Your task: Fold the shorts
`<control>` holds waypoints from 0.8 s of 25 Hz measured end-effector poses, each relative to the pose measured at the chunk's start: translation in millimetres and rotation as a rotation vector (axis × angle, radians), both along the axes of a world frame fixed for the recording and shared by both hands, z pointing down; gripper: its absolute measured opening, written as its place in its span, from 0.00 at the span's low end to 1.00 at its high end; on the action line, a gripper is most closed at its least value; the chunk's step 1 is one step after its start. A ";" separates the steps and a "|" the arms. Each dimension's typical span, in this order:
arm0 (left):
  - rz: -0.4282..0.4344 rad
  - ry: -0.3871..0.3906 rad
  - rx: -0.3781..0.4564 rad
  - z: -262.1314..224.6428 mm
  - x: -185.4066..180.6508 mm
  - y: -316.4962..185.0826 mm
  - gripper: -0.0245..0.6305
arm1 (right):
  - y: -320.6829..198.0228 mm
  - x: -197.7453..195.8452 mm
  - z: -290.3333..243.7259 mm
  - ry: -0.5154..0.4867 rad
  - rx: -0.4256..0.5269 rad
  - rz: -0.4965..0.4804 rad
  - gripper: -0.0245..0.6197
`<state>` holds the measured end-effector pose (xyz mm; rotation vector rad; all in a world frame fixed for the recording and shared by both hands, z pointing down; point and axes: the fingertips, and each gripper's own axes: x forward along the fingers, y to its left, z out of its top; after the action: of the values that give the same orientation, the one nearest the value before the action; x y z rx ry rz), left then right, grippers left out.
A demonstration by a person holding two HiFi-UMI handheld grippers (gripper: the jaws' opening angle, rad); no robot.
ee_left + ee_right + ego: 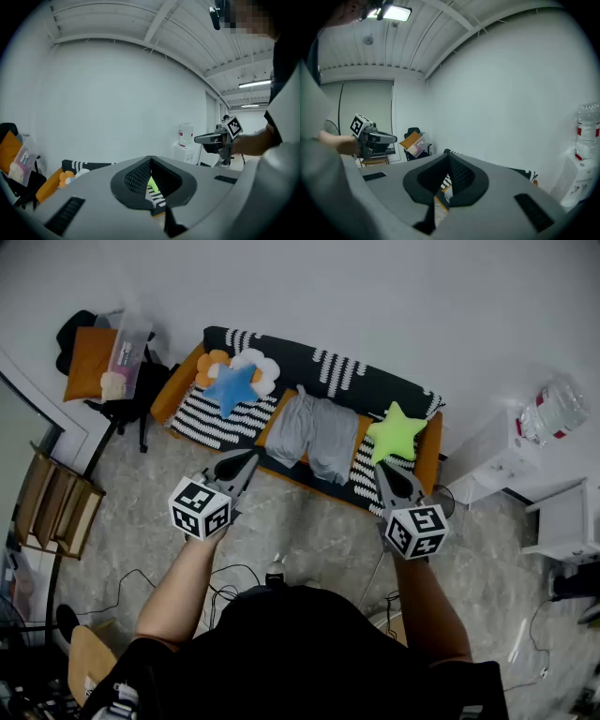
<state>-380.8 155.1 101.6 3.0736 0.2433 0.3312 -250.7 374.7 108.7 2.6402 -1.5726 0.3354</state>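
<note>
Soft grey shorts (pixel 314 432) lie rumpled on the striped sofa (pixel 375 385), between a blue star cushion (pixel 230 387) and a green star cushion (pixel 397 432). The left gripper (pixel 249 458) and right gripper (pixel 383 472) hang short of the sofa, jaws pressed together on nothing.

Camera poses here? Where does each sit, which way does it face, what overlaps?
Head view: on the person's head, steeply down at the sofa and grey shorts; both arms, left gripper, right gripper show.
Left gripper view: on the left gripper, along its shut jaws toward the wall; right gripper shows at right.
Right gripper view: on the right gripper, same wall; left gripper at left.
Shared: all see the water bottle.
</note>
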 end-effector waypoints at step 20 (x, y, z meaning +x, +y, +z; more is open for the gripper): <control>0.096 -0.037 -0.037 16.5 31.0 -97.3 0.07 | -93.7 20.0 -2.5 -0.018 0.011 0.111 0.05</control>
<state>-349.8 57.8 118.1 3.0227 0.3921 0.3832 -230.7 281.0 106.2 2.7461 -1.4402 0.3573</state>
